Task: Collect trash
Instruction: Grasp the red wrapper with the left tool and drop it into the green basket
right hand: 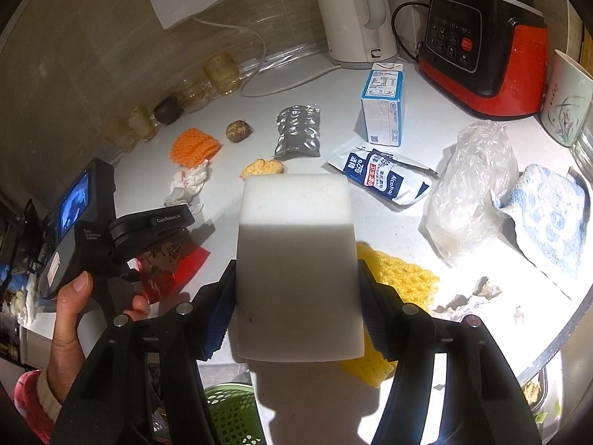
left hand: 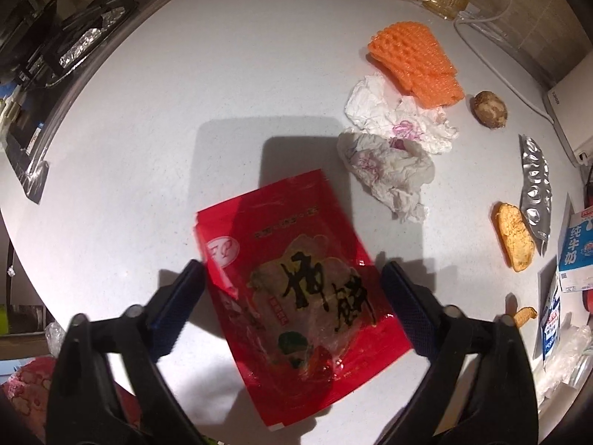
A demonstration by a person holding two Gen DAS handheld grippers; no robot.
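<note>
Left wrist: left claw (left hand: 292, 278) straddling red packet (left hand: 296, 296) mid-desk (left hand: 148, 129), pads flanking, not pressing; risking slipping off flat film. Right wrist: right claw (right hand: 296, 289) clamping white block (right hand: 296, 259), overhanging green basket (right hand: 229, 411) near front edge; risking dropping outside.

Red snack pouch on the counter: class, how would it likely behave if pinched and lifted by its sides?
The red snack pouch looks thin, flat and creased, so it would probably buckle or flop rather than stay stiff. Its glossy film suggests it may slip. It seems nearly empty, so likely very light.
</note>
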